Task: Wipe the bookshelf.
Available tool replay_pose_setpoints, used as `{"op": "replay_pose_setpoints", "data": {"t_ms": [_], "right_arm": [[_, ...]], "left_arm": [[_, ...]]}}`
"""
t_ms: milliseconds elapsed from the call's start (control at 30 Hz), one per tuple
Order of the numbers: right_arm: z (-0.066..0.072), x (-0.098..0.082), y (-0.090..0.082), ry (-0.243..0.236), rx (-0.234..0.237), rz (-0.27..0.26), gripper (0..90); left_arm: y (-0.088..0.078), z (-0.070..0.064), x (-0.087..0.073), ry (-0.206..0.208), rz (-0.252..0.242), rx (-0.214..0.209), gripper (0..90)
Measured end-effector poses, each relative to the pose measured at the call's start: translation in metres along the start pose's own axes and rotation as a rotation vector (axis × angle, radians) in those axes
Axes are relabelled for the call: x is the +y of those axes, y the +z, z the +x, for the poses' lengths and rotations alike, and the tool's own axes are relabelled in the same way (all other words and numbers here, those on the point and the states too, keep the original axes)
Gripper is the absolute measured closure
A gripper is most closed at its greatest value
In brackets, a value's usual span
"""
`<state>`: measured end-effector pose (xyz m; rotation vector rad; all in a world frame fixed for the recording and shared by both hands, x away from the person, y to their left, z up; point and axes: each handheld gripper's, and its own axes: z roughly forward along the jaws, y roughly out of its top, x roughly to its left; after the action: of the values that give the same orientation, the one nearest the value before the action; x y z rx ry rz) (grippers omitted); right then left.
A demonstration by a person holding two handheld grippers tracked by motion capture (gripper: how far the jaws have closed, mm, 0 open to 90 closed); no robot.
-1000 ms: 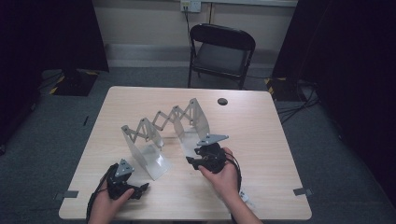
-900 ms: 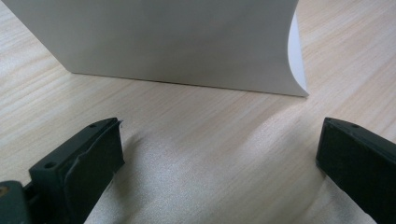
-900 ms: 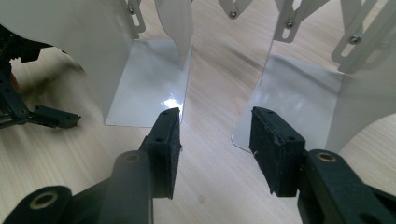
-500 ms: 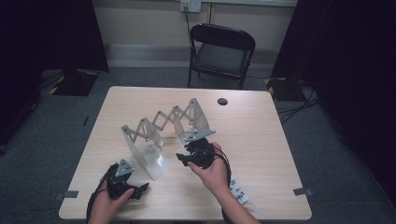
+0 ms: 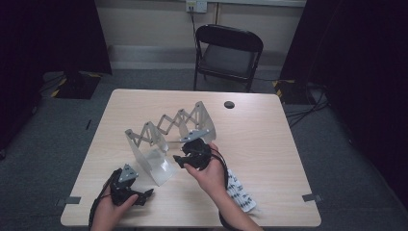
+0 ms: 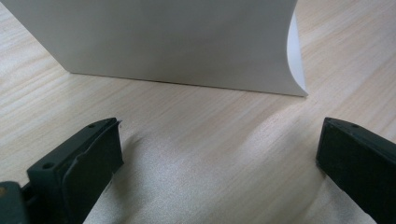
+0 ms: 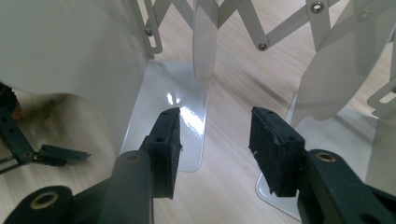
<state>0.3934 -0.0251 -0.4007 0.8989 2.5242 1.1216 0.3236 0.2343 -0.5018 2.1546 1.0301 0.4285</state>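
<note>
A white fold-out rack [image 5: 163,127] with several upright panels joined by metal scissor links stands across the middle of the wooden table [image 5: 269,134]. My right gripper [image 5: 179,160] is held at the rack's near side and points into it. Its jaws are half apart, so the right gripper [image 7: 215,140] is open with nothing between its pads, and a glossy base plate [image 7: 173,93] lies just ahead. My left gripper [image 5: 146,196] rests near the table's front left, open wide. The left gripper [image 6: 219,154] faces the rack's nearest white panel [image 6: 163,42].
A black folding chair [image 5: 228,48] stands beyond the table's far edge. A small black round object [image 5: 229,104] lies at the back of the table. A white strip with dark marks [image 5: 240,190] lies by my right forearm. The left gripper [image 7: 28,144] shows at the left of the right gripper view.
My right hand has moved left across the table, closer to the rack's near side. The left hand and the rack have kept still.
</note>
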Motion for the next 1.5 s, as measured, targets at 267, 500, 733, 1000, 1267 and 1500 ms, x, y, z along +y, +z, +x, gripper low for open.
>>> {"op": "replay_pose_setpoints", "data": {"t_ms": [267, 500, 733, 1000, 1267, 1500], "right_arm": [[0.007, 0.015, 0.008, -0.008, 0.014, -0.005, 53.7], [0.009, 0.026, 0.02, -0.004, 0.031, -0.011, 55.7], [0.007, 0.034, 0.037, 0.026, 0.007, 0.003, 68.4], [0.002, 0.036, 0.046, 0.063, 0.019, -0.015, 78.8], [0.004, 0.039, 0.045, 0.015, -0.043, 0.008, 89.6], [0.002, 0.039, 0.041, -0.001, -0.054, -0.014, 90.0]], "left_arm": [[0.0, 0.0, 0.0, 0.0, 0.001, -0.001, 0.0], [0.0, 0.0, 0.0, 0.002, 0.0, -0.004, 0.0], [0.0, 0.0, 0.0, 0.006, 0.004, -0.005, 0.0], [0.0, 0.0, 0.0, 0.009, 0.005, -0.007, 0.0], [0.0, 0.0, 0.0, 0.009, 0.005, -0.007, 0.0], [0.0, 0.0, 0.0, 0.009, 0.003, -0.011, 0.0]]}}
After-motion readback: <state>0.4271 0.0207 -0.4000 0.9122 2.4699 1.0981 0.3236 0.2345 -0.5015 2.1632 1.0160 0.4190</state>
